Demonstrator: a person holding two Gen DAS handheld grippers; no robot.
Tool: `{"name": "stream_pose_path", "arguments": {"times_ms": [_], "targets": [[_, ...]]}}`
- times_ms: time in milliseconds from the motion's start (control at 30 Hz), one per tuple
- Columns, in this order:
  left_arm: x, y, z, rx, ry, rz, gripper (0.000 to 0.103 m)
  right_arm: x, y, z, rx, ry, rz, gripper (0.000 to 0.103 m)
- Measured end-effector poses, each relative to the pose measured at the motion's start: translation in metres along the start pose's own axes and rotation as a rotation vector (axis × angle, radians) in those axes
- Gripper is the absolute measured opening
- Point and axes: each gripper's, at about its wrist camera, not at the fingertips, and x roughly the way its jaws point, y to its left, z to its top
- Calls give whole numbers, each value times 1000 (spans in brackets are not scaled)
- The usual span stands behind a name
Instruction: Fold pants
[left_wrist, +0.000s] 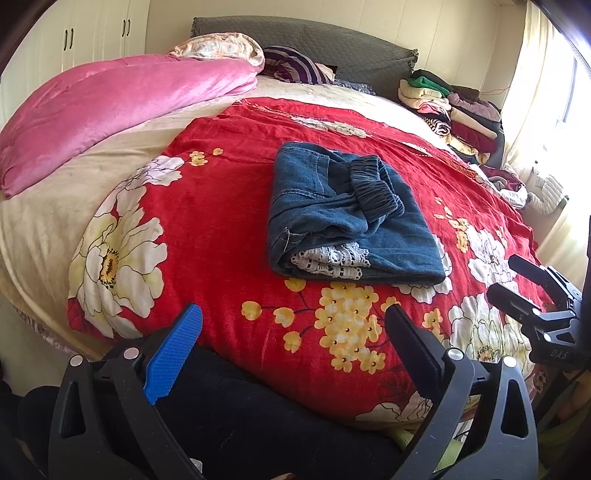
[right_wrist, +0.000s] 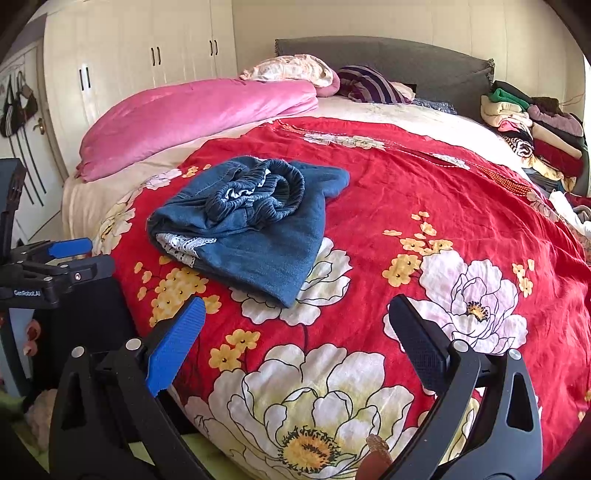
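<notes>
Nearest the lens in the left wrist view: the left gripper (left_wrist: 293, 314), jaws spread wide, blue pad one side, black pad the other, nothing between them, hovering at the near edge of the bed over the red floral blanket (left_wrist: 229, 206), touching no cloth. Same story in the right wrist view: the right gripper (right_wrist: 297, 306) is spread wide and empty, above the big white flower print, well short of the garment. Each tool also shows at the edge of the other's view, both off the fabric. The pants (left_wrist: 351, 218), blue denim, lie mid-blanket as a compact bundle: legs doubled over, elastic waistband bunched on top, a strip of white lace trim poking out at the near fold. Judgement: the fold looks essentially finished, and the step in hand is release and pull-back, or a last tidy. To do it well, the tools should clear the bundle without snagging the waistband or the lace, since the top layer sits loose and would slide easily. If tidying, better to press the raised waistband flat with a closed pad than to pinch it; a pinch there would likely lift and undo the fold. The far corner of the pants sticks out unevenly in the right view and could be tucked. A pink quilt (left_wrist: 110, 107) and a stack of folded clothes (left_wrist: 450, 110) sit well apart, no interference.
</notes>
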Motion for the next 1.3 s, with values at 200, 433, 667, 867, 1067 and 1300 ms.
{"name": "stream_pose_path", "arguments": {"times_ms": [200, 433, 667, 867, 1067, 1300], "targets": [[0, 0, 0, 0, 1, 2, 99, 0, -1, 1, 1, -2, -3, 94], [0, -1, -1, 1, 5, 3, 99, 0, -1, 2, 2, -1, -4, 94], [0, -1, -2, 1, 8, 3, 99, 1, -1, 2, 2, -2, -6, 94], [0, -1, -1, 1, 7, 2, 99, 1, -1, 2, 1, -1, -4, 94], [-1, -1, -1, 3, 7, 3, 99, 1, -2, 2, 0, -2, -6, 94], [0, -2, -3, 7, 11, 6, 99, 1, -4, 2, 4, -3, -10, 94]]}}
